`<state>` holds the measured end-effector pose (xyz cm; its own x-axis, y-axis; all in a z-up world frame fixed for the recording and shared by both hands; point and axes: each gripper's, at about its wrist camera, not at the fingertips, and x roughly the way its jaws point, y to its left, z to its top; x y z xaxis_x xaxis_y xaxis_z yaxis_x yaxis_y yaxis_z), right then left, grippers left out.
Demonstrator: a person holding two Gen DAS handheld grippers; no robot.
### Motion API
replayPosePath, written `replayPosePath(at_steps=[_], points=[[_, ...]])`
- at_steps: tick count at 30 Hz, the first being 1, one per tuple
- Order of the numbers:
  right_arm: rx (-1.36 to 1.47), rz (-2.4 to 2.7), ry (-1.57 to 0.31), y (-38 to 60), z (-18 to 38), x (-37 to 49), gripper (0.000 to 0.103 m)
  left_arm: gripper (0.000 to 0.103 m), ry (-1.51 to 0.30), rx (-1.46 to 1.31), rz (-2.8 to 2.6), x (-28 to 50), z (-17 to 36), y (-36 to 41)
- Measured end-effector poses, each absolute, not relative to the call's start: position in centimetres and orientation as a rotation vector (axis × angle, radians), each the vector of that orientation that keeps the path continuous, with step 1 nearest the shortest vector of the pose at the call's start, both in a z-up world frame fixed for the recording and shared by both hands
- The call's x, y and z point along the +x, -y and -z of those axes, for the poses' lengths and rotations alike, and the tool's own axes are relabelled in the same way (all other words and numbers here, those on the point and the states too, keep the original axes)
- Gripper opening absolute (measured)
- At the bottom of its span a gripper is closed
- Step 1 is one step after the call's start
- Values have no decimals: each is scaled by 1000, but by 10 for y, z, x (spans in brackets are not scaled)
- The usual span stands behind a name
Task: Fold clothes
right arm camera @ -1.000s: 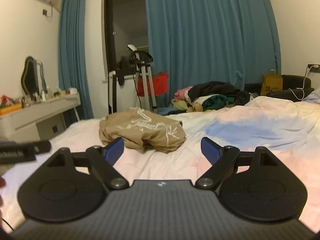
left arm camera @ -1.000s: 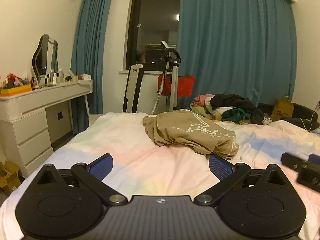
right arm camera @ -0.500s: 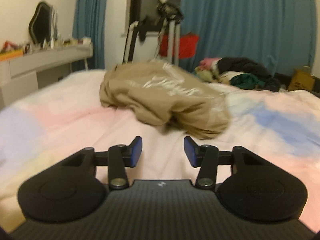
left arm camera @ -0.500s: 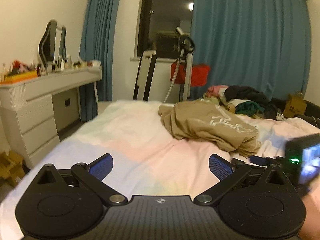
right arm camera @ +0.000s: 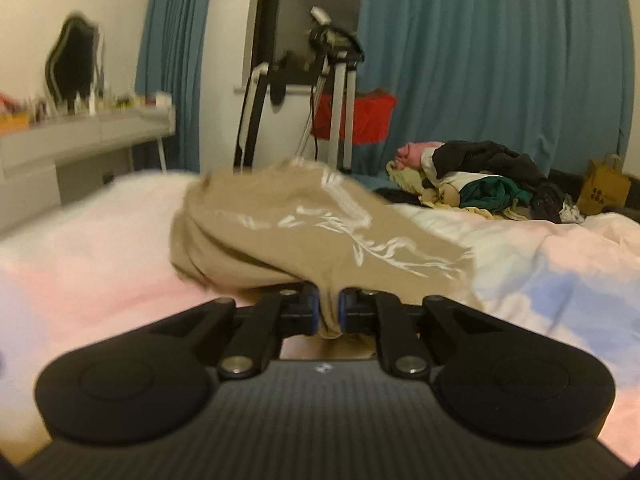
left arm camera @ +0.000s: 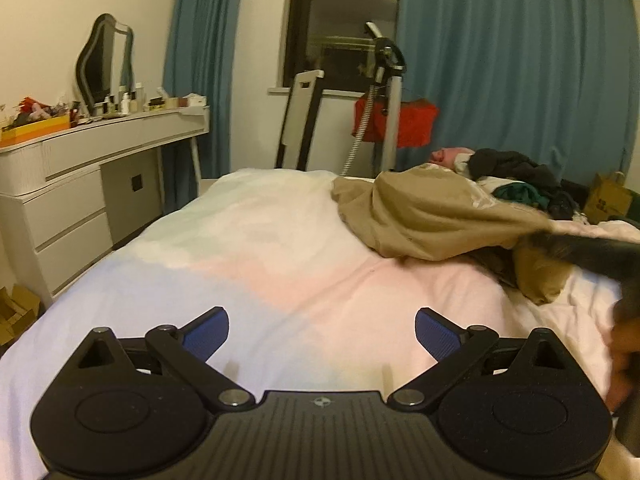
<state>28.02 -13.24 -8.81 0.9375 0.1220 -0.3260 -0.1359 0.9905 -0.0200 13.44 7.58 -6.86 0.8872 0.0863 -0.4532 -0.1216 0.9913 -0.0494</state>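
On a pastel bedspread (left arm camera: 280,264), the right gripper (right arm camera: 329,312) pinches a tan printed T-shirt (right arm camera: 320,236) at twelve o'clock to drag it clear for folding, while the left gripper (left arm camera: 322,330) waits, jaws spread.

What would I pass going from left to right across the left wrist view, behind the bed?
White dresser with its mirror → white chair back → red bag → pile of clothes → brown paper bag.
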Motion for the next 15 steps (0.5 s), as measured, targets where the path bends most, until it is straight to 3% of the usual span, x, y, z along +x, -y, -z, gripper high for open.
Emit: replayPosePath(at_steps=[15], points=[[182,-288,-100,211,-28,74,11,95,-409,212,237,77,72,13]])
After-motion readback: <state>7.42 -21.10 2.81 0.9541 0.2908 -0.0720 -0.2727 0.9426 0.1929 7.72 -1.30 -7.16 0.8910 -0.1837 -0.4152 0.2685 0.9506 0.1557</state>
